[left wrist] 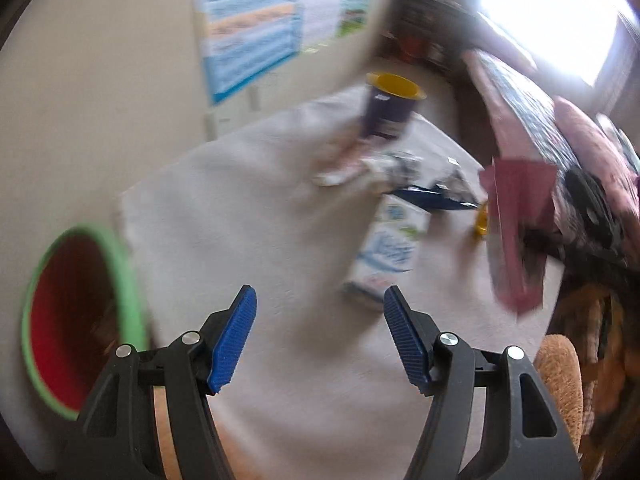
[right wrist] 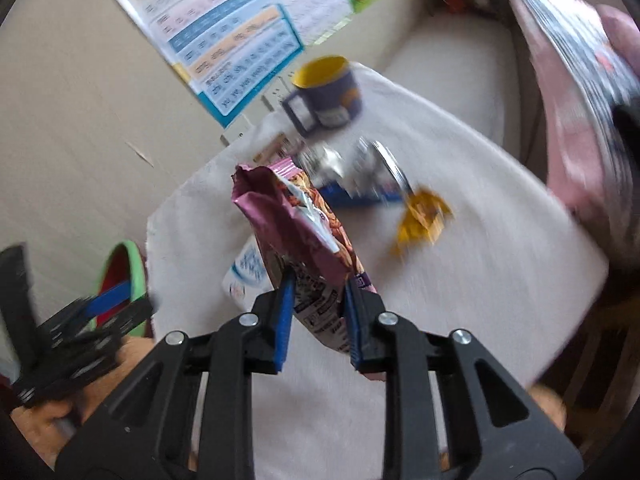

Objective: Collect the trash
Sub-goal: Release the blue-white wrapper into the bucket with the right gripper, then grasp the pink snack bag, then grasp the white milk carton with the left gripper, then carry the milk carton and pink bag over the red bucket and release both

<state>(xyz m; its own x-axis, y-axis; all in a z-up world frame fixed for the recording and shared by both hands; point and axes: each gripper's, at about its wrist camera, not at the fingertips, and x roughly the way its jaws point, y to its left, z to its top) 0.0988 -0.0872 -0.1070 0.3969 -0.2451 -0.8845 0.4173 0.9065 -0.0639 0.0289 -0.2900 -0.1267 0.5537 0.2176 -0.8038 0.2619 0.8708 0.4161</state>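
My right gripper (right wrist: 318,280) is shut on the lower end of a pink snack wrapper (right wrist: 296,224) and holds it above the white cloth-covered table (right wrist: 480,260). That wrapper also shows in the left wrist view, as a pink wrapper (left wrist: 516,232) at the right. My left gripper (left wrist: 320,296) stands open with nothing between its fingers, over the table's near part. A red bin with a green rim (left wrist: 76,320) sits low at the left, beside the table. On the cloth lie a white milk carton (left wrist: 384,256), crumpled foil wrappers (right wrist: 340,160), a blue wrapper (left wrist: 432,198) and a yellow wrapper (right wrist: 424,216).
A purple cup with a yellow inside (right wrist: 324,92) stands at the table's far edge. A printed poster (right wrist: 224,44) hangs on the beige wall behind. Pink patterned bedding (left wrist: 532,120) runs along the right side. Something brown and fuzzy (left wrist: 560,384) is at the lower right.
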